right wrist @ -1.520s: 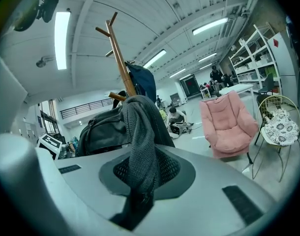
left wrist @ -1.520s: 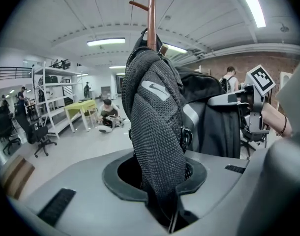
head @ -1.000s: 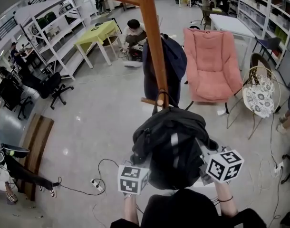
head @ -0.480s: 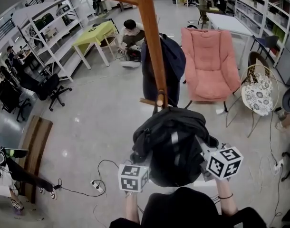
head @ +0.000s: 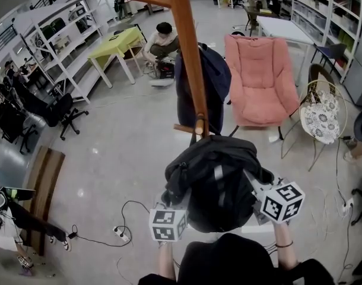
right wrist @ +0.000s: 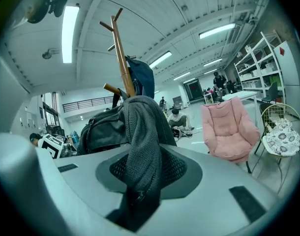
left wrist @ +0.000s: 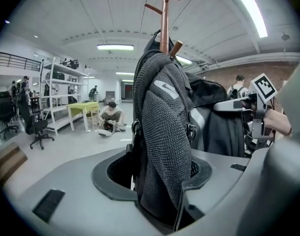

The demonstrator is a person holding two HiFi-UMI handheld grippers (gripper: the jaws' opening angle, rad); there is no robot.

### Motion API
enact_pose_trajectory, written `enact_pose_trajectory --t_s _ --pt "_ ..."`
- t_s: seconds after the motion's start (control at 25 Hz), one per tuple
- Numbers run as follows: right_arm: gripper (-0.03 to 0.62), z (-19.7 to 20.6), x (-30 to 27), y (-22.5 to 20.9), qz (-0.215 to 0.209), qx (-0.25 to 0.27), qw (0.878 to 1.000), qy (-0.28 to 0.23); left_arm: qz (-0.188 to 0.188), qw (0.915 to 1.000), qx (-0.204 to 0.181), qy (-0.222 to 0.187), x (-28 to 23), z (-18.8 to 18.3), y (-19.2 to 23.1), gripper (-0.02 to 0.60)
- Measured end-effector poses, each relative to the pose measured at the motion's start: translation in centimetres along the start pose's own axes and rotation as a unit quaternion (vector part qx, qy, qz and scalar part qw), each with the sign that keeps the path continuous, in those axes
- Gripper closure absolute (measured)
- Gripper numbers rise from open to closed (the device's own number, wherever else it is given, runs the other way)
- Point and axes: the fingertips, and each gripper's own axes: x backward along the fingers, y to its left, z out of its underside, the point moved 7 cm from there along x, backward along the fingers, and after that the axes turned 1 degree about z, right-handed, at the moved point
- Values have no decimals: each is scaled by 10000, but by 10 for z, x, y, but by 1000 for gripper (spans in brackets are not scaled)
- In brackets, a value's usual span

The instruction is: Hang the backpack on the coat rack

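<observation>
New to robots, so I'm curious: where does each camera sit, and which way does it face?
Head view: on the person's head, facing steeply down at the backpack hanging from the coat rack; forearms, left gripper, right gripper show.
Left gripper view: on that gripper, facing along its jaws, just opening, mesh strap between; right gripper's cube shows.
Right gripper view: likewise; jaws just opening, second strap between.
Shared: both gripper views see coat rack and backpack.

The backpack [head: 219, 183] is of black matt cloth, and its shoulder straps [left wrist: 165, 132] have a rough mesh weave. The coat rack [head: 190, 58] is smooth brown wood with a slight shine. The floor [head: 121, 147] is grey and glossy. The armchair [head: 261, 76] is soft pink cloth.
</observation>
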Motion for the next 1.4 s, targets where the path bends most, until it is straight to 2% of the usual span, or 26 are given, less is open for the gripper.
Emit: enact_pose_trajectory --t_s 0.36,0.76,1.04,1.32,1.4 --pt "416 0 6 4 -221 190 9994 -208 -185 9994 194 -214 5 1 -3 327" --pt "416 -6 35 -1 -653 34 9959 -633 -453 9978 328 -364 32 5 -1 325" --pt "430 -10 55 -1 -609 29 9930 -1014 -545 9971 201 -492 51 6 -5 328" --pt "558 -11 72 -5 -135 183 9908 -1335 -876 9928 83 -810 73 4 -2 466" --pt "569 -11 75 -6 -16 211 9903 -1372 -990 9915 59 -846 77 3 0 496"
